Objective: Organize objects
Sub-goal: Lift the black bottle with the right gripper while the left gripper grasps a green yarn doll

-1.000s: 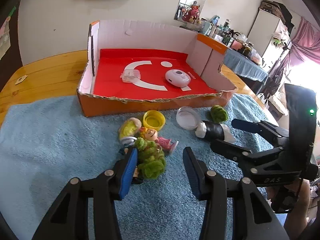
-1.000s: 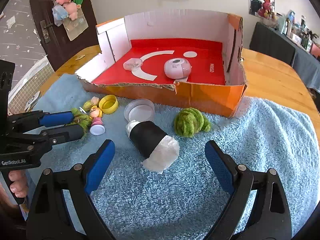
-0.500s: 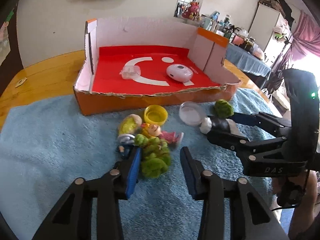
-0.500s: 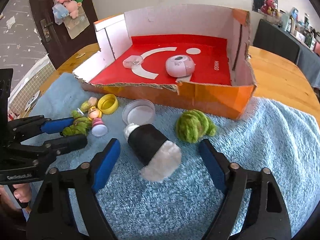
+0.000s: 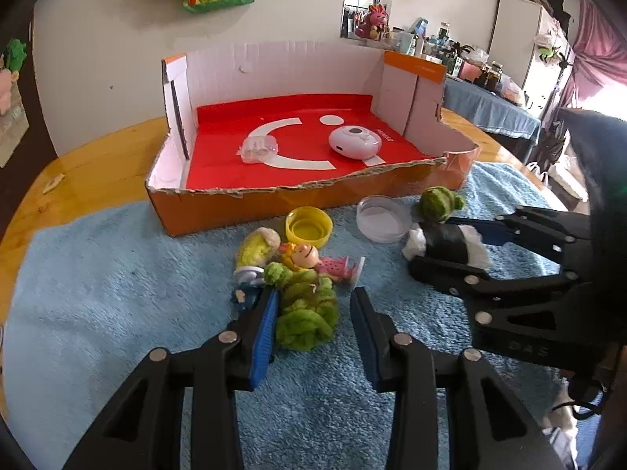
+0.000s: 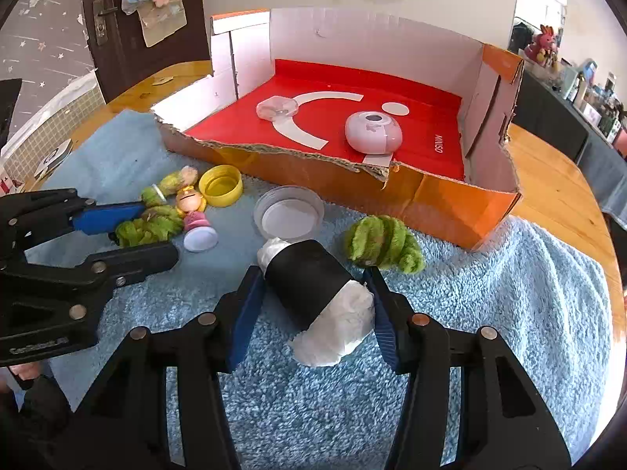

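Left gripper is spread, jaws straddling the green yarn; the left pad looks to be touching the yarn, the right pad stands clear, so nothing is pinched. The yarn is crowded on its far side: a doll with a pink skirt lies touching it, with a yellow-green plush just beside. A yellow cap sits past those, near the box front wall.

Right gripper is also spread, jaws bracketing the black roll with white stuffing at both ends. Both pads are seen very close to the roll (actual contact cannot be told). The roll lies tilted on the blue towel. A second green yarn ball sits just beside the right finger's tip, and a clear lid lies just beyond the roll's far end.

In the box, on the red floor, a pink device and a small clear case are lying well apart. The torn front wall stands between the towel items and the box floor.
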Motion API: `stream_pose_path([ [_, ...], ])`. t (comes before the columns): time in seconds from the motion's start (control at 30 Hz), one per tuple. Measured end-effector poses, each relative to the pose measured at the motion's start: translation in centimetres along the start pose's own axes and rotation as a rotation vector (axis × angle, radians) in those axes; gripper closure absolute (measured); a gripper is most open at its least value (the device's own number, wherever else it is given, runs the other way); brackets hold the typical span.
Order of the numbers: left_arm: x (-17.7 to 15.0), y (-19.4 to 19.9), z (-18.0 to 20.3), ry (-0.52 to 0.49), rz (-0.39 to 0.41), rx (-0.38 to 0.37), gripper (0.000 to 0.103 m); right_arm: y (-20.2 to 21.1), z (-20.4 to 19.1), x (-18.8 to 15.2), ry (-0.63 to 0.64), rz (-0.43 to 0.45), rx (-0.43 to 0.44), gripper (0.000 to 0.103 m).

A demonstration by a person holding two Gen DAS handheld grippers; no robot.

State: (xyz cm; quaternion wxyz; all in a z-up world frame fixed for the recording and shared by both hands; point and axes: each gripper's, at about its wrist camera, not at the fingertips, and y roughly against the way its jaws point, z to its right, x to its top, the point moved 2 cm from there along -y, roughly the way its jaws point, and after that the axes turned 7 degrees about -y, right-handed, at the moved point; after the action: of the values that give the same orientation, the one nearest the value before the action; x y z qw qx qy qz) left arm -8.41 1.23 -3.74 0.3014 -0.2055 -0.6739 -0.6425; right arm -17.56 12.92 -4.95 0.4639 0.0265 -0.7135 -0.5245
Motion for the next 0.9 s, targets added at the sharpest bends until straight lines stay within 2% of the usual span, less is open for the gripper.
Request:
stream_pose_path([
  [0.07, -0.1, -0.2, -0.2, 0.009, -0.005, 0.001, 0.073, 0.4, -0.1, -0.2, -0.006, 0.003, 0.017, 0.053],
  [0.53, -0.6, 1.3, -1.6, 0.124, 0.004, -0.141, 0.074, 2.8, -0.4, -0.7, -0.054, 0.043, 0.1, 0.053],
  [0.9, -0.3, 2.9, -2.0, 0.141, 0.038, -0.166, 0.074, 3.4, -0.7, -0.7, -0.086, 0.051, 0.148, 0.053],
])
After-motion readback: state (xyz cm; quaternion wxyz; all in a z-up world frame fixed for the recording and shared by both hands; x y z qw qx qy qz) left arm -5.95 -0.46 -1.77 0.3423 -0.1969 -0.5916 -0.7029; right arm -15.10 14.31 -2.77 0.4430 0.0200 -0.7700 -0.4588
